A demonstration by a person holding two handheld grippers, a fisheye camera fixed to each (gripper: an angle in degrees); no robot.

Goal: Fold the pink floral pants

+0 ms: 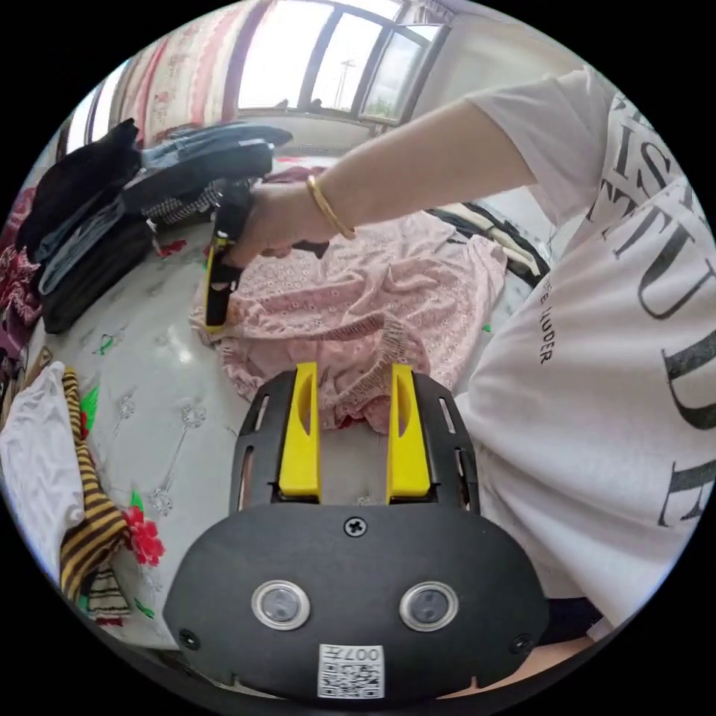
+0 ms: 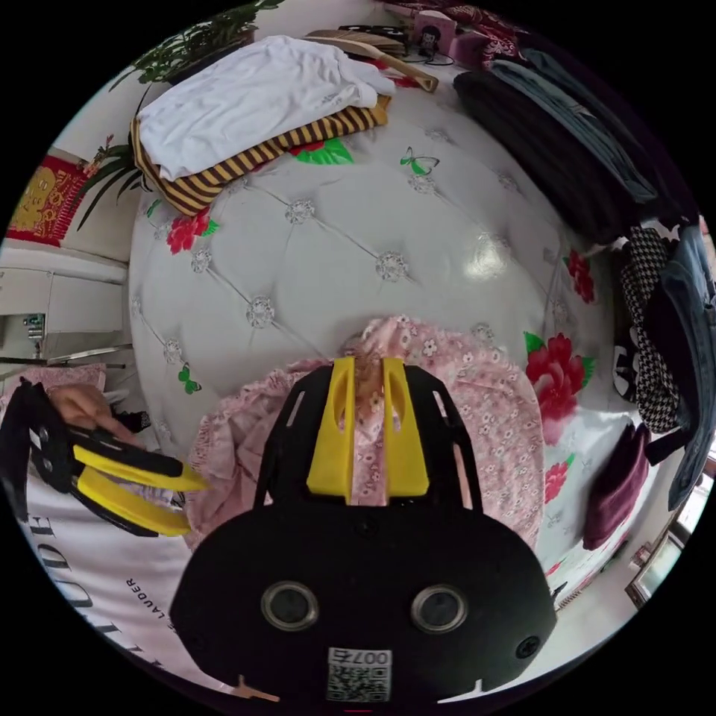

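Pink floral pants [image 1: 358, 313] lie crumpled on a white tufted surface [image 2: 373, 231] printed with red flowers and butterflies, bunched up between the two tongs and close against the person's white lettered T-shirt [image 1: 597, 388].

The right tongs [image 2: 367, 388] are clenched on a fold of the pants: in the right gripper view pink fabric is pinched between the two yellow jaws, which stand close together, and the rest of the garment spreads out beneath and to either side of them. In the left gripper view the same tongs [image 1: 215, 317] point down at the far edge of the pants, held by a hand [image 1: 272, 224] with a gold bangle [image 1: 328, 205] on the wrist.

The left tongs [image 1: 350, 373] are released, their jaws standing apart with nothing between them, the tips just at the near gathered waistband of the pants. In the right gripper view they [image 2: 186, 507] come in from the side, jaws parted, beside the garment's edge.

Beyond the right tongs a folded white garment [image 2: 253, 97] rests on a brown-and-yellow striped one [image 2: 246, 164]. Off to their side sits a stack of dark folded clothes [image 2: 567, 142], with a houndstooth piece [image 2: 652, 335] and a maroon piece [image 2: 615, 485] nearer.
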